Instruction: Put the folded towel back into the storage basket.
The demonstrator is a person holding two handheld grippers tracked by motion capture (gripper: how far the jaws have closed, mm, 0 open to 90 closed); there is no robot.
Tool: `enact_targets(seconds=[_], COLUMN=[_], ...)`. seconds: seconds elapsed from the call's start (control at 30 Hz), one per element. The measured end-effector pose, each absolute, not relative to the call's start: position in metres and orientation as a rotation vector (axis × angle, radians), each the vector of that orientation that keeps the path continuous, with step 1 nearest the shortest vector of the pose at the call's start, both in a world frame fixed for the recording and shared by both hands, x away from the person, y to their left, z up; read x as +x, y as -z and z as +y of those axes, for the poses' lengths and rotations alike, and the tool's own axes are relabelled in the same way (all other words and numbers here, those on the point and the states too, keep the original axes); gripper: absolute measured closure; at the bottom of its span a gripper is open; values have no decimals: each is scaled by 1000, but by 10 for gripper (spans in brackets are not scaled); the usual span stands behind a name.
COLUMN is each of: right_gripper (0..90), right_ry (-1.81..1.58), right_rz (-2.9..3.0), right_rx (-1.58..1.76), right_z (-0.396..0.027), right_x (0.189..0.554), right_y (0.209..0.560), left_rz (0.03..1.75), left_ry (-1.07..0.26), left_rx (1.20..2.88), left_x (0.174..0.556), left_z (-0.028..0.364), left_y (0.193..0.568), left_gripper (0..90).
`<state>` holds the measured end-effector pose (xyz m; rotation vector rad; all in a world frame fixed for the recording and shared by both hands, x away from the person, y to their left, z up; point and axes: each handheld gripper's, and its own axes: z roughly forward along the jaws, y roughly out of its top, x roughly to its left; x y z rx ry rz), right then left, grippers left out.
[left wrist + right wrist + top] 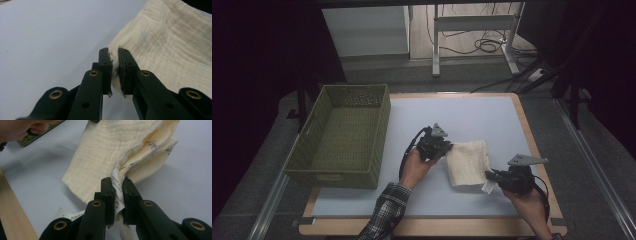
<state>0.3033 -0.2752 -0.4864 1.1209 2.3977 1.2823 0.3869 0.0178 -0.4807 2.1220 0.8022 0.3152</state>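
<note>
While the cream cloth [468, 162] sits folded on the pale blue mat [472, 117], roughly mid-table toward the right, both grippers have a bite on it. The left gripper [114, 62] is clamped on the cloth's left corner, and the right gripper [117, 192] is pinched on the near right corner with the white care label [117, 192] caught between its jaws (printed text too small to read). A green woven basket [343, 135] stands well apart at the left, and the mat lies on a wooden table [532, 140].

Crinkled matt cream cloth [468, 161]
</note>
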Motion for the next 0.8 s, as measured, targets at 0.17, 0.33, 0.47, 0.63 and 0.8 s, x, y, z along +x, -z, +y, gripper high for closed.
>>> enact_targets(seconds=[0.17, 0.33, 0.47, 0.63, 0.8], right_gripper=[816, 816, 815, 815, 814], right_ry=[-1292, -1296, -1296, -1304, -1322], right_rz=[2403, 2417, 2423, 2430, 2436], right_rx=[1099, 1083, 1070, 1055, 1052], right_z=[-266, -258, -253, -245, -239], right_x=[307, 311, 314, 318, 323], right_y=[483, 481, 479, 476, 472], left_rz=[810, 815, 832, 837, 846], left_ry=[-337, -365, -370, -392, -415], left_rx=[2121, 2134, 2130, 2132, 2136], left_x=[387, 387, 387, 387, 386], left_z=[27, 34, 40, 47, 55], left_y=[474, 470, 467, 460, 452], left_gripper=[814, 814, 814, 814, 812])
